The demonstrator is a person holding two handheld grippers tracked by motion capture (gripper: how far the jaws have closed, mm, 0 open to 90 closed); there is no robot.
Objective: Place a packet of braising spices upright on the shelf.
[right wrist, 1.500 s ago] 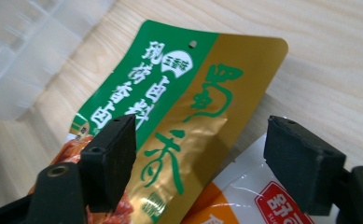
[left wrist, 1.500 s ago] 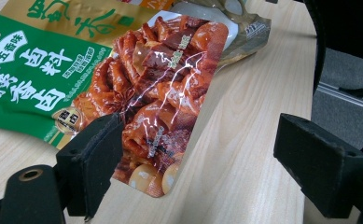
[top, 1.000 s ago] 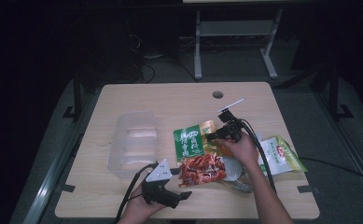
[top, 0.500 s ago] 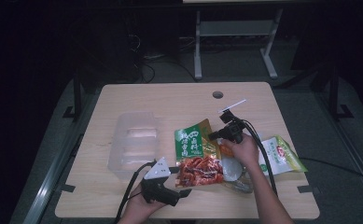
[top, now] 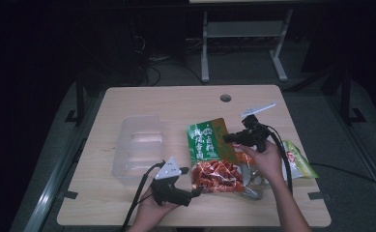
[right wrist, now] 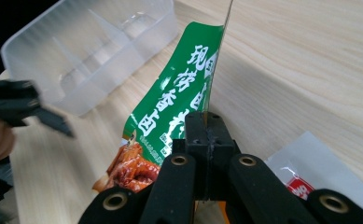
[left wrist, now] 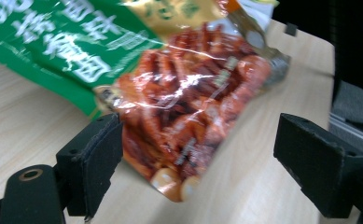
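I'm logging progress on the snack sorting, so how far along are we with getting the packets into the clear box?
Nothing looks packed: the clear box holds no packets. In hand: the right gripper is shut on the green and red snack packet, tilting its edge up, while the left gripper sits open at the packet's red end. Left: moving it over, plus the other packets on the table.

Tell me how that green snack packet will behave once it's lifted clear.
The green snack packet probably flops: pinched at one edge by the right hand-held gripper, it curves and sags. Glossy film suggests slipperiness. Contents bulge at the lower end, so it may swing.
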